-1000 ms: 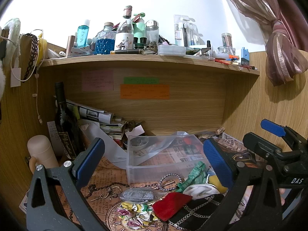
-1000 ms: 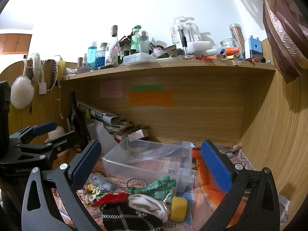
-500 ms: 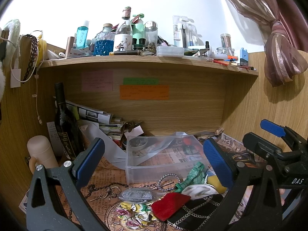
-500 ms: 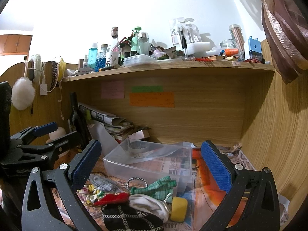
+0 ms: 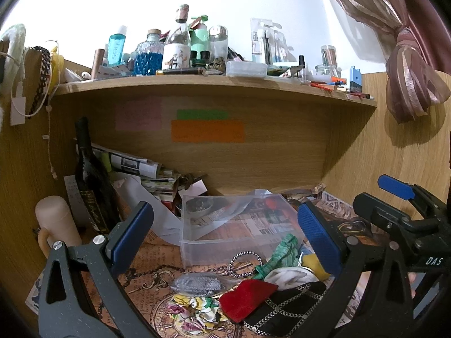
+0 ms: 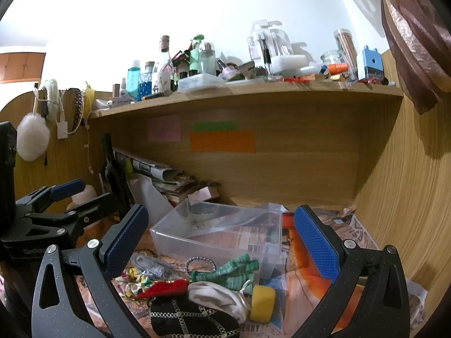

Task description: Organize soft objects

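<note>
A pile of soft things lies on the desk in front of a clear plastic bin (image 5: 197, 246) (image 6: 180, 235): a red cloth (image 5: 245, 295) (image 6: 165, 287), a black pouch with chain pattern (image 5: 284, 307) (image 6: 186, 321), a white pouch (image 5: 290, 277) (image 6: 217, 295), a green striped cloth (image 5: 282, 256) (image 6: 225, 273), a floral scrunchie (image 5: 194, 312) (image 6: 135, 280), a grey glitter pouch (image 5: 196, 283) (image 6: 149, 264) and a yellow sponge (image 6: 262, 300). My left gripper (image 5: 225, 236) and right gripper (image 6: 220, 239) are both open and empty above the pile.
A dark wine bottle (image 5: 90, 180), stacked papers (image 5: 141, 169) and a beige mug (image 5: 55, 222) stand at the left. A shelf (image 5: 214, 84) above carries several bottles. A silver ring bracelet (image 5: 245, 263) lies by the bin. Wooden walls close both sides.
Both views shifted only very slightly. Nothing was taken hold of or moved.
</note>
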